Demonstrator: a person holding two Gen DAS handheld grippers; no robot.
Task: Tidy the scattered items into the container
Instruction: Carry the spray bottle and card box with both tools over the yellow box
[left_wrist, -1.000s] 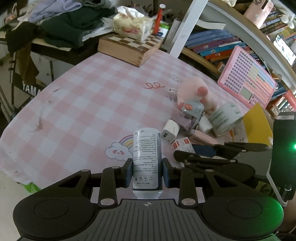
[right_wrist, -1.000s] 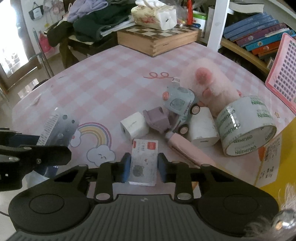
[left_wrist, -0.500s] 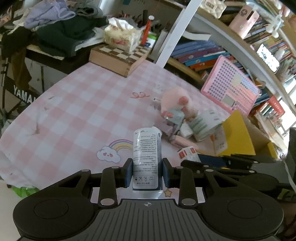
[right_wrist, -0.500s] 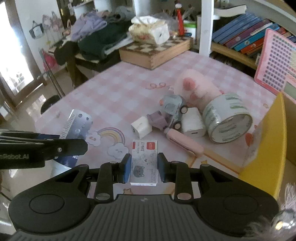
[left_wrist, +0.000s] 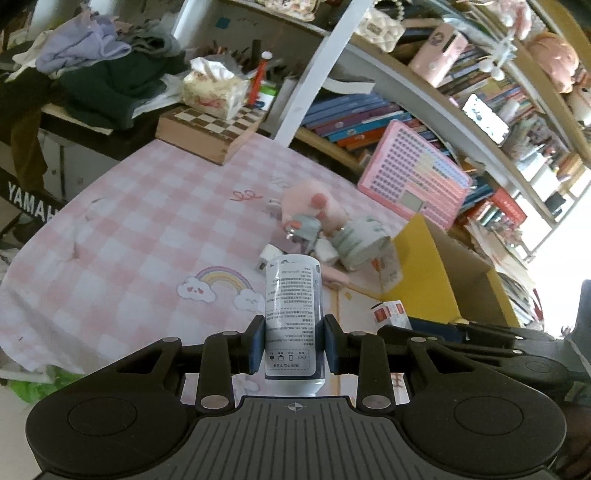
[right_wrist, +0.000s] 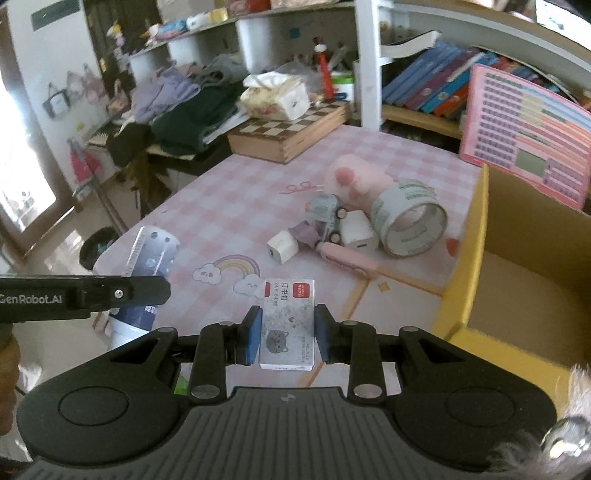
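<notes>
At the far left a side table is heaped with dark green and lilac clothes (right_wrist: 177, 107), and next to it a folded wooden chessboard box (right_wrist: 291, 134) sits on the far edge of the pink checked tablecloth (left_wrist: 122, 236), with a floral tissue box (right_wrist: 275, 98) on top of it. Nearer the camera, the left gripper (left_wrist: 294, 341) is clamped on a white cylindrical bottle (left_wrist: 293, 314) with dense black print on its label; both blue pads press its sides and it is lifted clear of the cloth, above the printed rainbow-and-cloud motif (left_wrist: 218, 286). In the right wrist view that same bottle shows at the left edge, partly behind a black finger bearing white lettering. The right gripper (right_wrist: 287, 338) is closed on a small flat box of staples (right_wrist: 288, 323) with a grey cat drawing and a red label, also held off the table. Farther right and beyond both grippers the remaining clutter lies in a tight cluster: a small white charger cube (right_wrist: 281, 246), a grey toy car (right_wrist: 327, 214), a second white adapter (right_wrist: 358, 232), a pink pen-like stick (right_wrist: 345, 258), a pink plush paw (right_wrist: 356, 179) and a roll of printed tape (right_wrist: 410, 221) standing on its edge. Just right of the tape stands the yellow cardboard box (right_wrist: 465, 266), open at the top. A pink plastic board (right_wrist: 528, 136) leans against the bookshelf behind the box.
</notes>
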